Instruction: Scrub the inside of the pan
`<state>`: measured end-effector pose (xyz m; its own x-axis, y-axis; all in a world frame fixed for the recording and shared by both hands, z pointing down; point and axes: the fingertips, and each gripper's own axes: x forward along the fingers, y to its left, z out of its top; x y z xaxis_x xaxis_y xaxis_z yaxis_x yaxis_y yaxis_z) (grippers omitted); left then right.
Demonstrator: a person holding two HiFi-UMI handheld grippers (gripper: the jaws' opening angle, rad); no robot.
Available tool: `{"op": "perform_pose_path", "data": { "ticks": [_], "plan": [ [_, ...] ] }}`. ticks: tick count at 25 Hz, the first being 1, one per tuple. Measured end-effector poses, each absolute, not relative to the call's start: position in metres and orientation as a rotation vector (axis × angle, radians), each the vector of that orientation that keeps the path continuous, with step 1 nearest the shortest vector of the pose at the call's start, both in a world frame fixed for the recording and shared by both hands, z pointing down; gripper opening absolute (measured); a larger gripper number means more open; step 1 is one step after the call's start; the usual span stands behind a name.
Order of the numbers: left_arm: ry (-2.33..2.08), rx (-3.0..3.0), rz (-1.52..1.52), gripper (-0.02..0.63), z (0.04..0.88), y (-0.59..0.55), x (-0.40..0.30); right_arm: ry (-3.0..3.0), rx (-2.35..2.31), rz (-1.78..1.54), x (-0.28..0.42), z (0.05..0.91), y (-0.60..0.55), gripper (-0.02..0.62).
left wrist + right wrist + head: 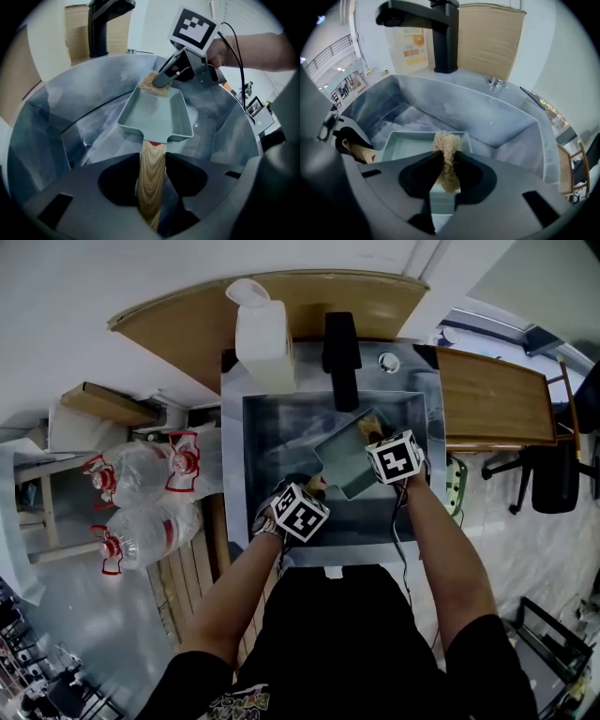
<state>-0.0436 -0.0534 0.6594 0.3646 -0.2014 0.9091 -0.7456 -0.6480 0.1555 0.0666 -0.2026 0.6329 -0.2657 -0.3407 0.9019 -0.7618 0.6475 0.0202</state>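
Black faucet [341, 357] overhangs the sink [234, 465] at back; pan [349, 463] fills its right, left free.

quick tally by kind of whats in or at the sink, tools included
pan: 1
loofah pad: 1
black faucet: 1
white jug: 1
tools: 2 (left tool, right tool)
total: 6

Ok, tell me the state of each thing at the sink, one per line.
pan: in the sink, looks empty, held by its handle.
scrubber: pinched upright, at the pan's far rim.
left tongs: shut on the handle.
right tongs: shut on the scrubber.
faucet: no water running.
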Motion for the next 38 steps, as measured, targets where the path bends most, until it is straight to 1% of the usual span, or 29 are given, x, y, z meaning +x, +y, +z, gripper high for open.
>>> {"op": "perform_pose_path", "data": {
  "ticks": [5, 8, 11, 16, 20, 30, 38],
  "plan": [
    [-0.951, 2.097, 1.23, 0.178, 0.637, -0.058, -0.046, -2.013, 0.879, 0.597, 0.066, 0.598, -0.186, 0.098],
    [-1.065, 2.126, 1.149, 0.175, 0.609, -0.068, -0.046, -2.097, 0.893, 0.599, 0.071, 0.577, -0.18, 0.098],
    [-1.168, 2.18, 1.032, 0.158, 0.571, -0.078, -0.044, -2.167, 0.904, 0.564, 0.076, 0.552, -0.175, 0.098],
    [-1.305, 2.271, 0.755, 0.096, 0.496, -0.08, -0.033, -2.298, 0.923, 0.514, 0.084, 0.5, -0.161, 0.098],
    [-1.387, 2.294, 0.568, 0.012, 0.447, -0.069, -0.024, -2.403, 0.945, 0.471, 0.099, 0.457, -0.148, 0.097],
    [-1.596, 2.31, 0.477, 0.009, 0.379, -0.017, -0.008, -2.607, 0.932, 0.378, 0.144, 0.378, -0.102, 0.097],
    [-1.728, 2.268, 0.439, 0.009, 0.363, 0.032, 0.004, -2.663, 0.839, 0.362, 0.15, 0.372, -0.056, 0.097]
  ]
}}
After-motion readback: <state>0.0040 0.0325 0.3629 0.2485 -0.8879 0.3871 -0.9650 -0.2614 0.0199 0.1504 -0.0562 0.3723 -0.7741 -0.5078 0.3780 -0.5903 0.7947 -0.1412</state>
